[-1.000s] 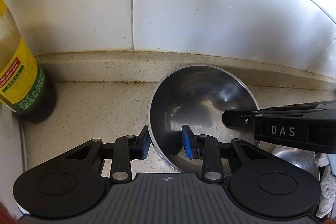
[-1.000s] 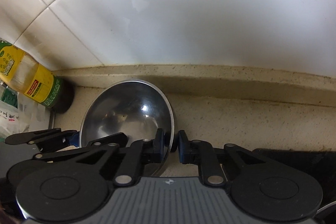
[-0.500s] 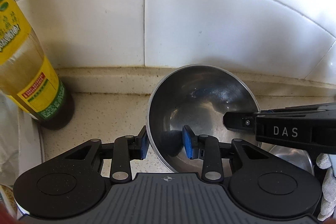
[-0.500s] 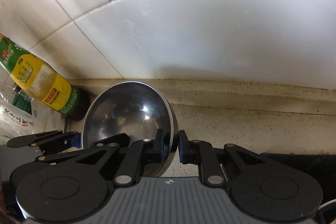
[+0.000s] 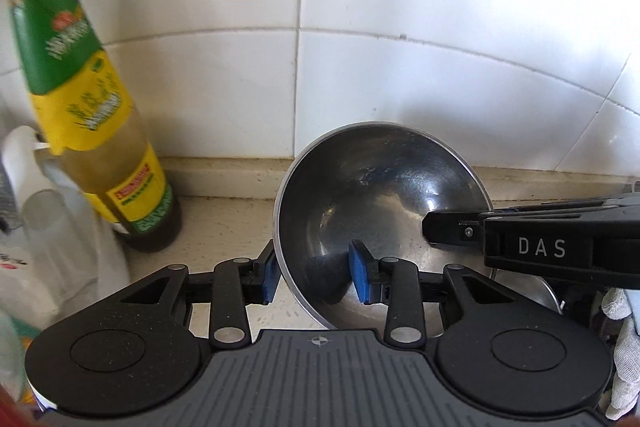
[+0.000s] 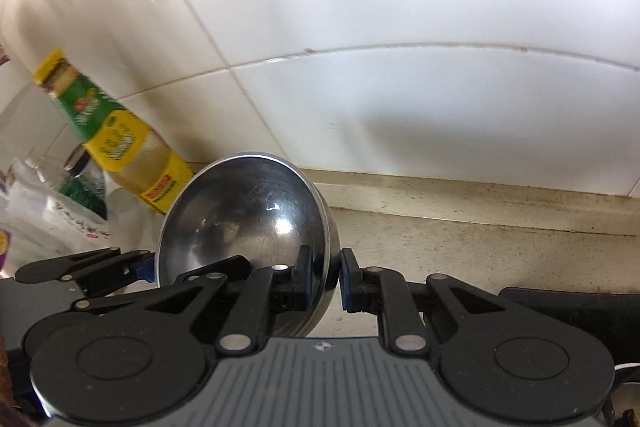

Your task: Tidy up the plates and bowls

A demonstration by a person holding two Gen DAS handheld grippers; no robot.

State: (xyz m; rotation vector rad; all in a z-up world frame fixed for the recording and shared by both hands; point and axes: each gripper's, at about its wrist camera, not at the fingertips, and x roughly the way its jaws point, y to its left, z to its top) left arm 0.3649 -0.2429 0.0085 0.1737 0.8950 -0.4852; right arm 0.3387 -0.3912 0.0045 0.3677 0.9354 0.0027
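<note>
A shiny steel bowl [image 5: 384, 195] hangs tilted above the beige counter, its mouth turned toward the left wrist camera. My left gripper [image 5: 314, 275] straddles its near rim. One blue pad lies against the outer wall and the other on the inside. Its jaws are opening slightly, but the pads still touch the bowl. My right gripper [image 6: 326, 277] is shut on the opposite rim of the same bowl [image 6: 240, 223]. It enters the left wrist view from the right as a black gripper [image 5: 432, 231] marked DAS. A second steel bowl [image 5: 532, 291] peeks out below it.
A tall bottle with a yellow and green label [image 5: 100, 131] stands at the left against the white tiled wall [image 5: 400, 47]. White plastic bags [image 5: 48, 227] crowd the left edge. A black surface [image 6: 580, 311] lies at the right on the counter [image 6: 480, 251].
Both grippers have risen with the bowl between them and tipped up a little. More of the wall and the whole bottle now show.
</note>
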